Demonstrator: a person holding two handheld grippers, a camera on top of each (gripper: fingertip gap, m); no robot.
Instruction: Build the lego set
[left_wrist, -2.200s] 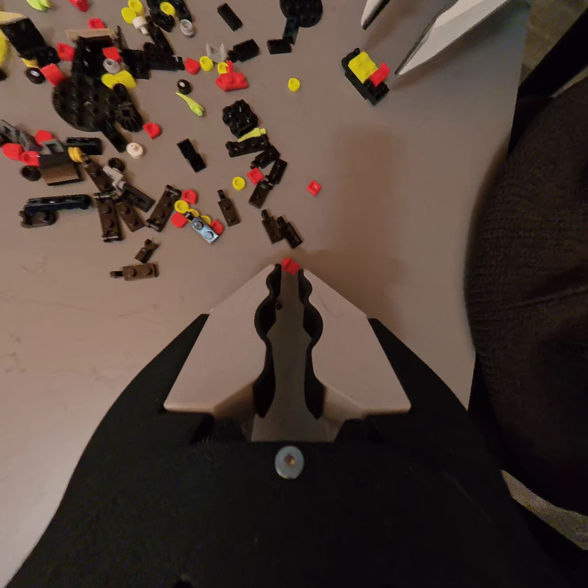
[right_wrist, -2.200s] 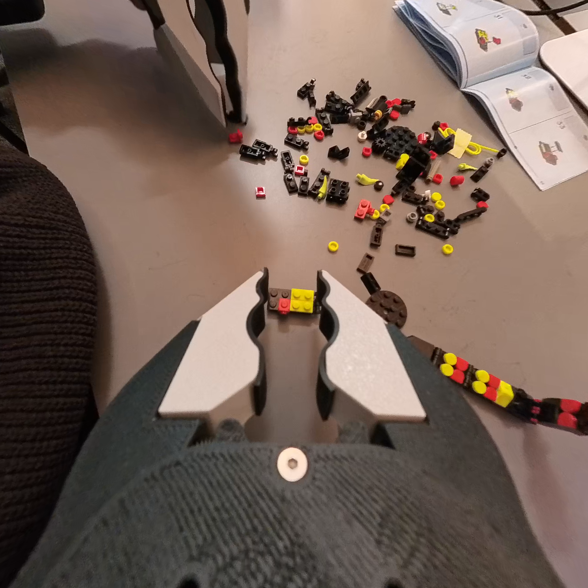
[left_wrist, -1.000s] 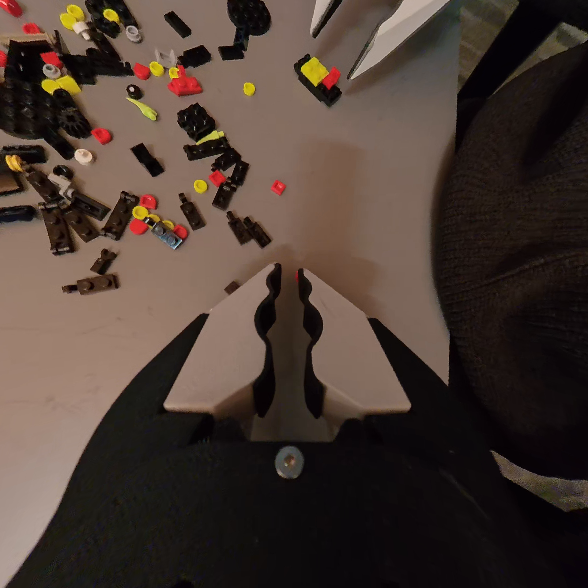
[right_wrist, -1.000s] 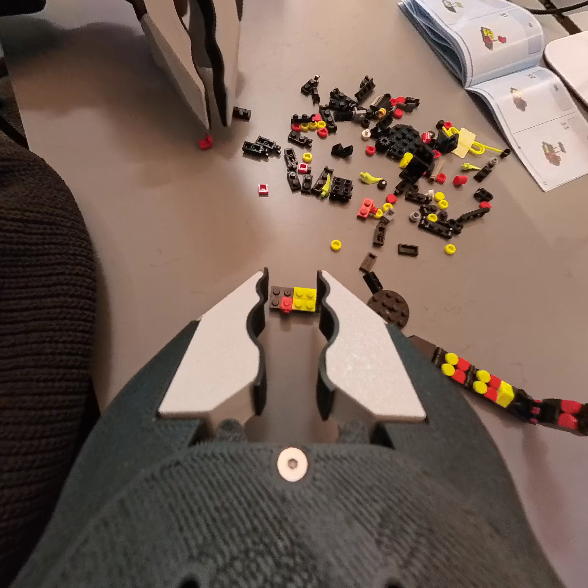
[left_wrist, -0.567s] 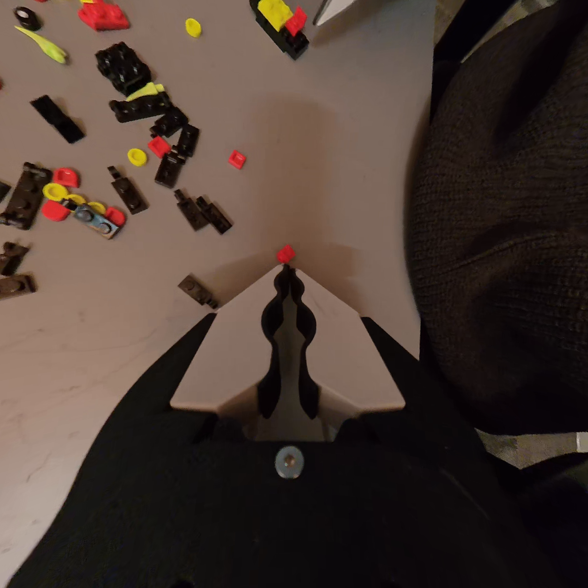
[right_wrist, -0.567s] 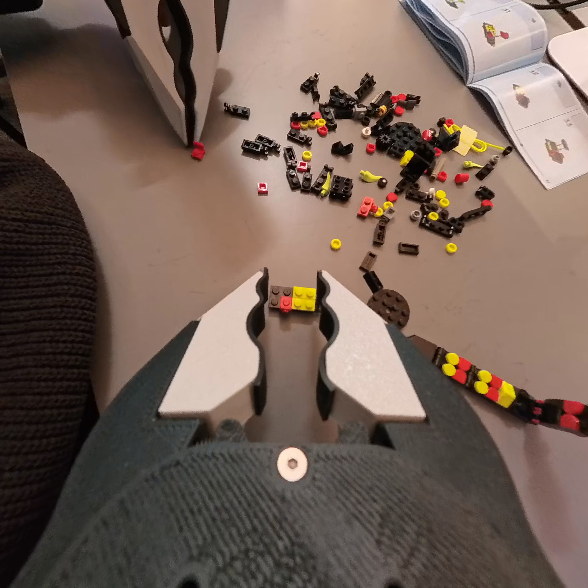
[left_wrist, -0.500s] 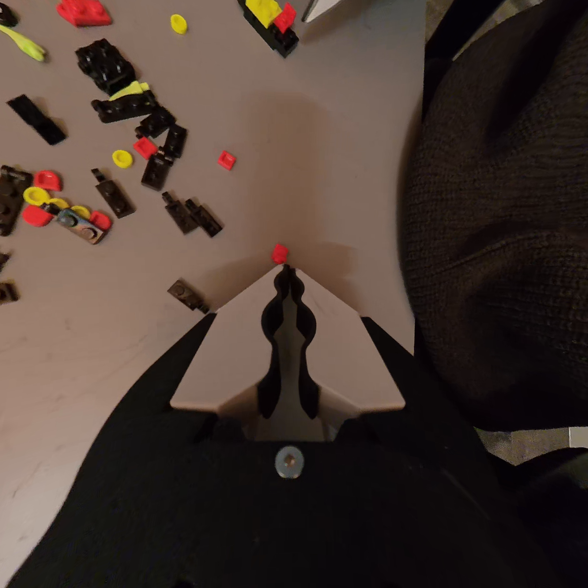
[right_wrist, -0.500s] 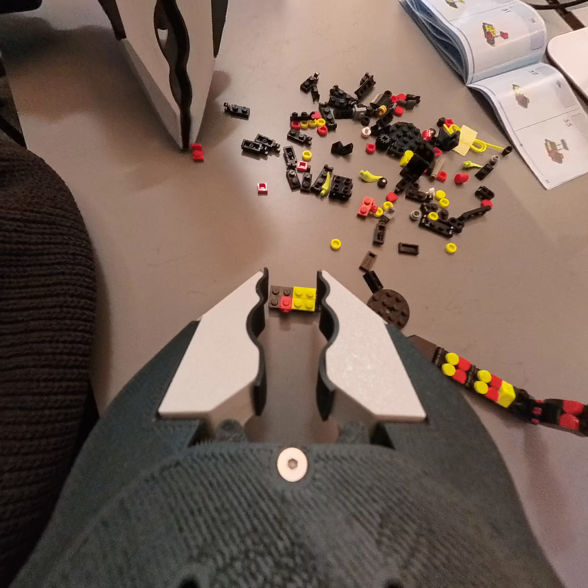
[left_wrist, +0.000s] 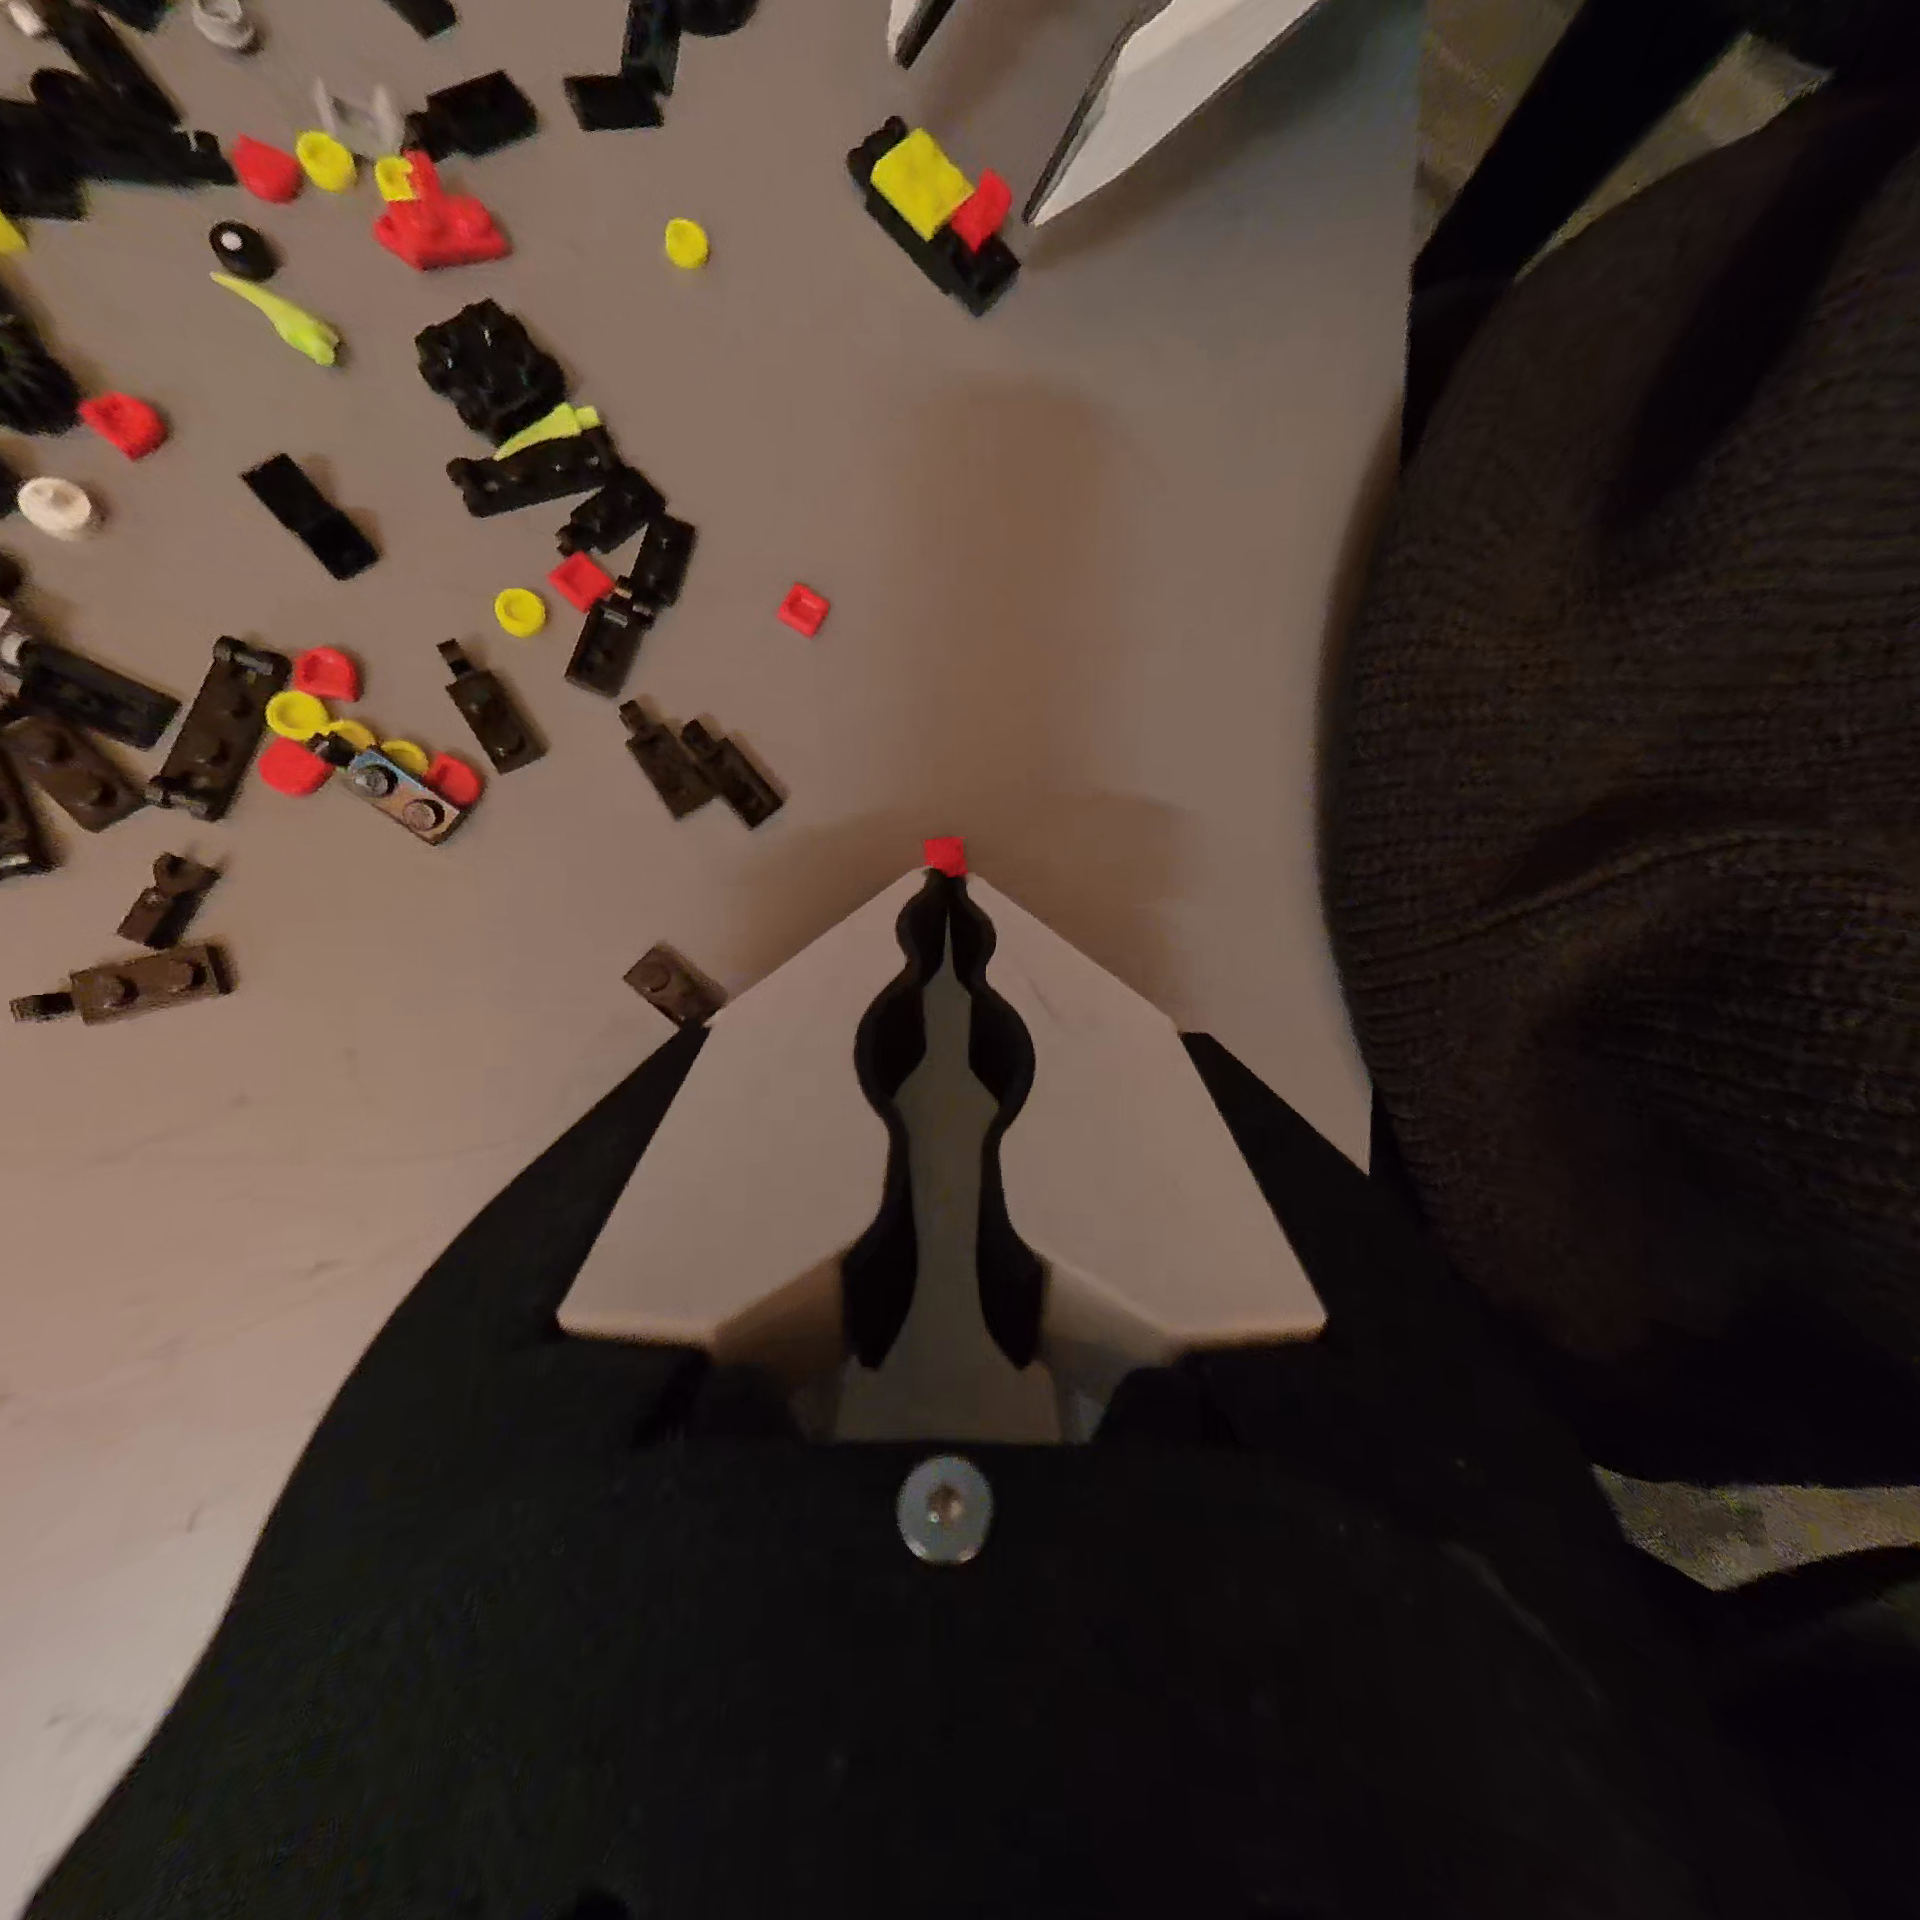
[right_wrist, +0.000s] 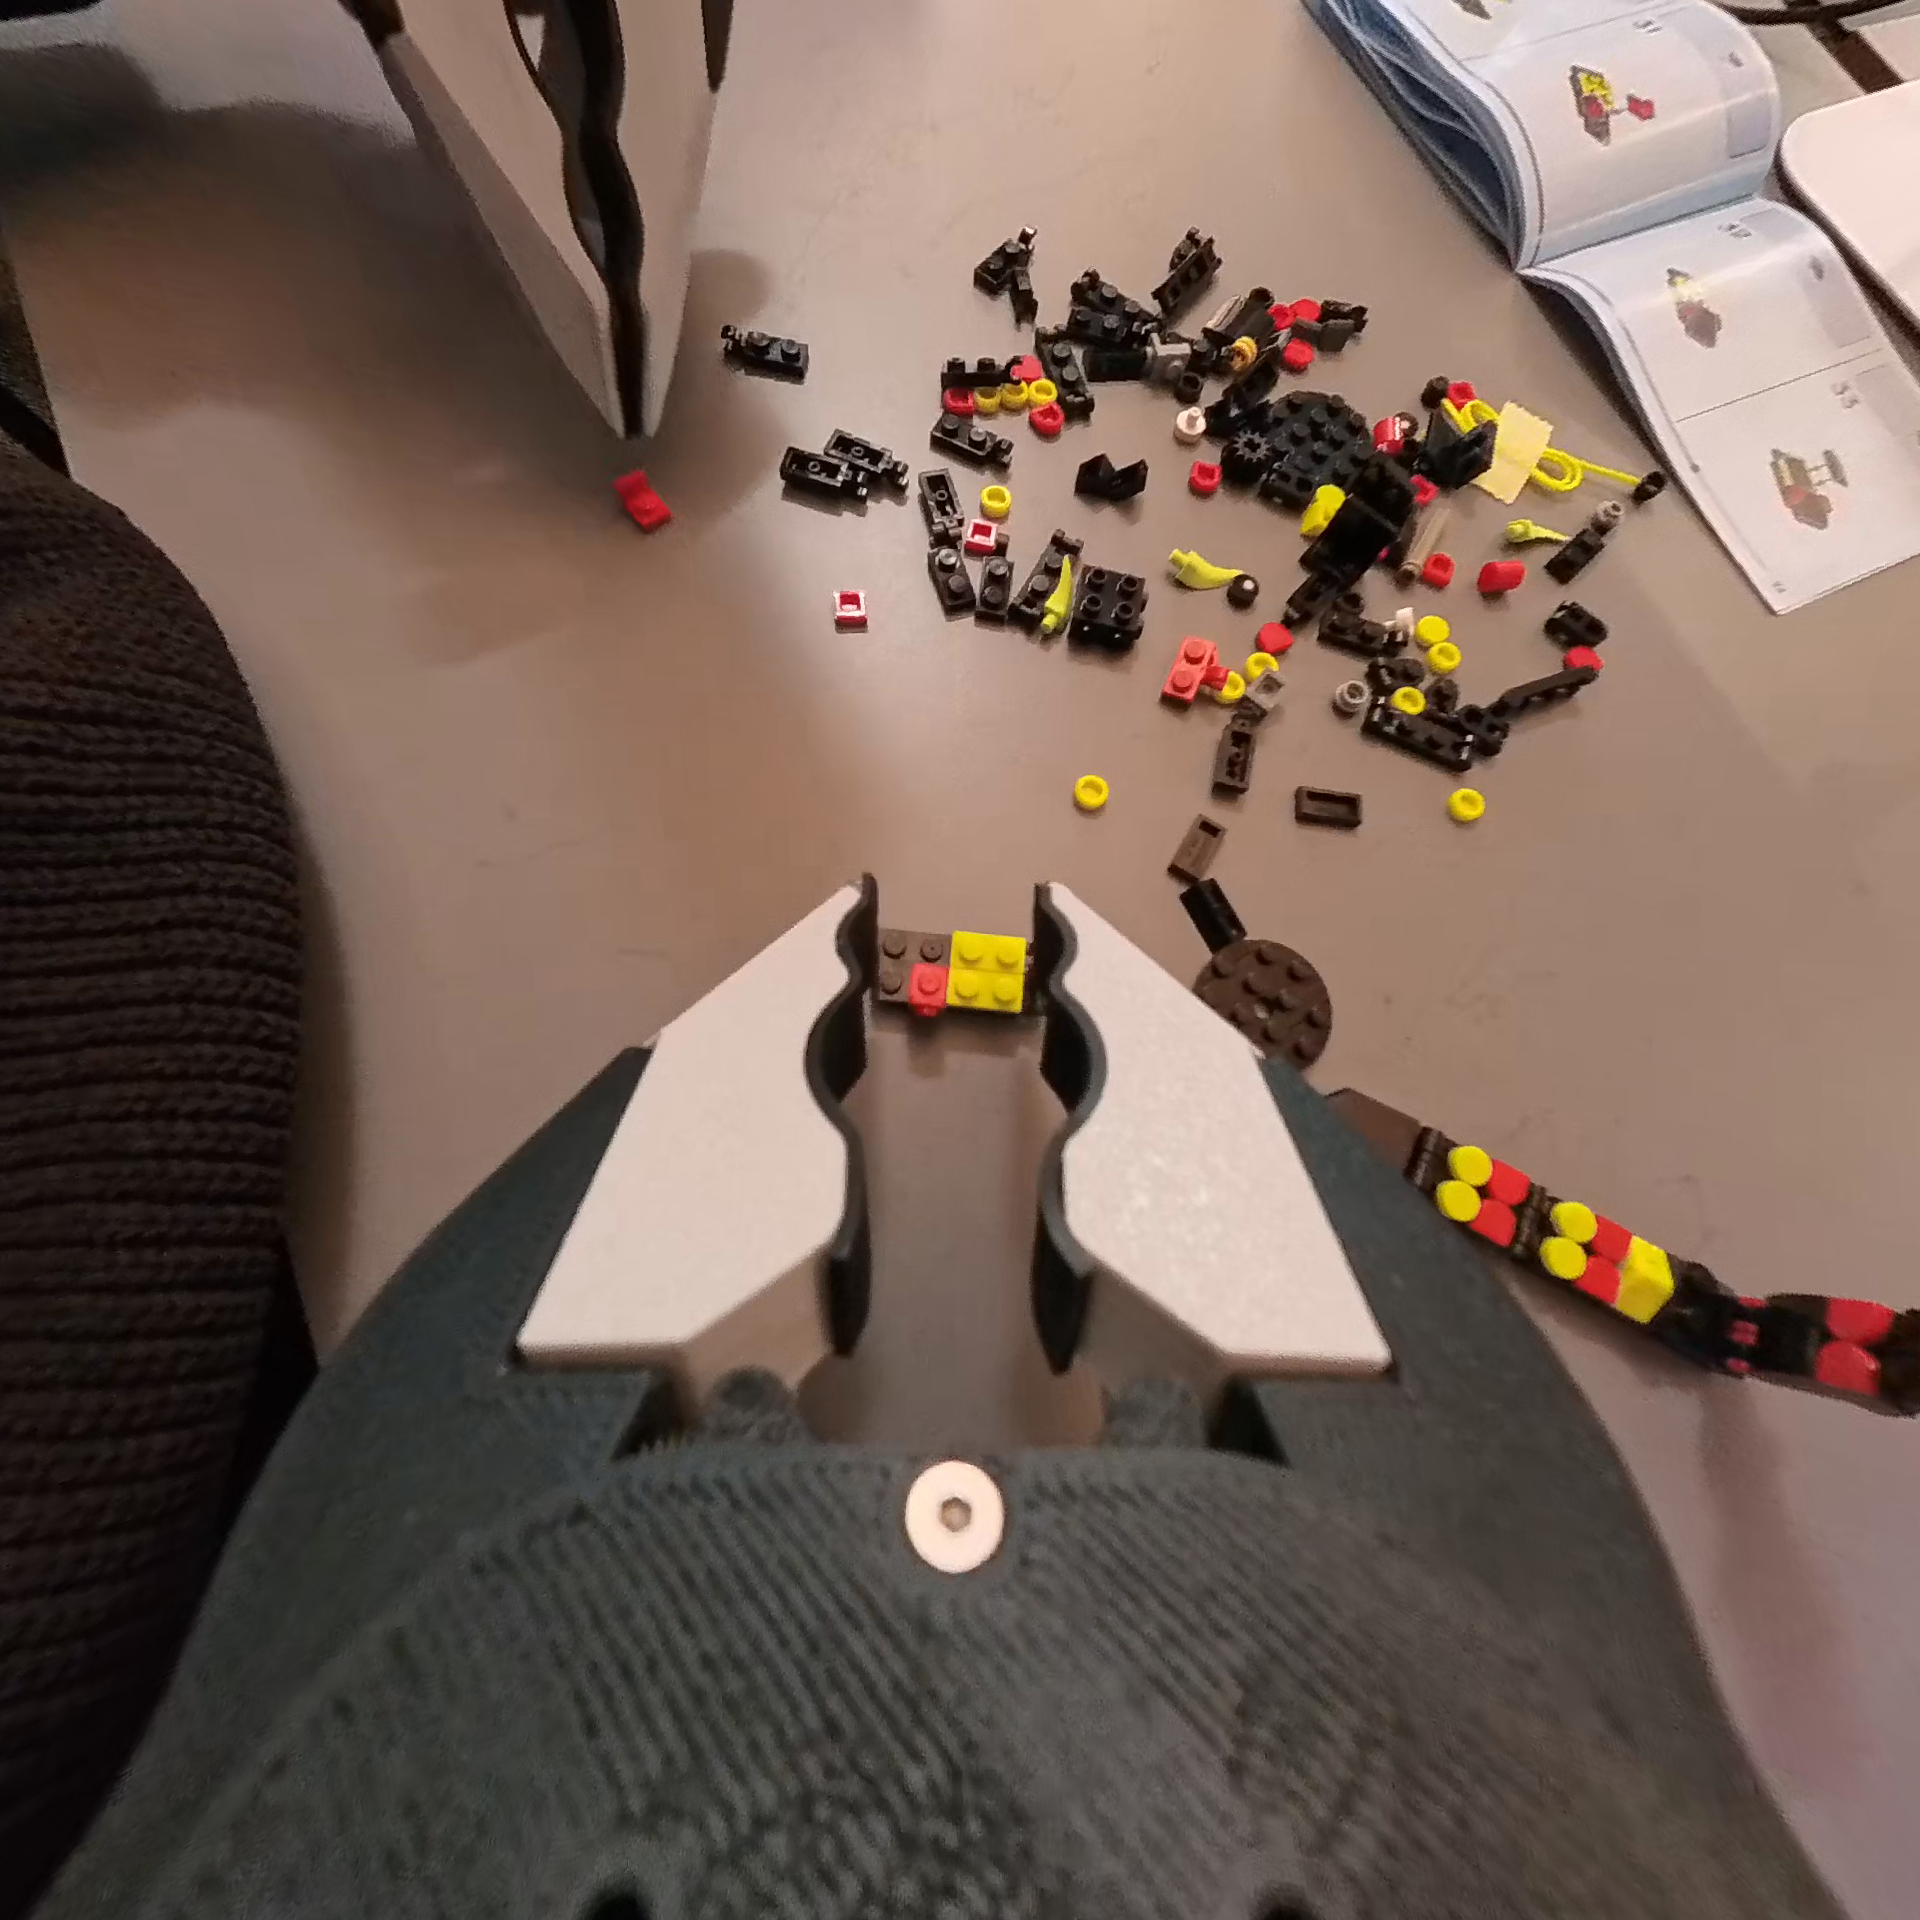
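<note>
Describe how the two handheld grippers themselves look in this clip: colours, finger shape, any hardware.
The left gripper has a black, fabric-like textured body, pale grey wedge-shaped fingers with wavy black inner pads, and a round silver screw on the centre line. The right gripper is built the same but has a dark teal ribbed body and a pale washer-like screw. No cables show. A dark knitted garment borders both views.

L gripper (left_wrist: 945, 883) – tips together (nearly) | red piece (left_wrist: 947, 854) – at tips, on table (left_wrist: 312, 1195)

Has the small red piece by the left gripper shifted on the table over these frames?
Yes. The small red piece now lies left of and nearer than the black plate pair, dragged away from the pile.
</note>
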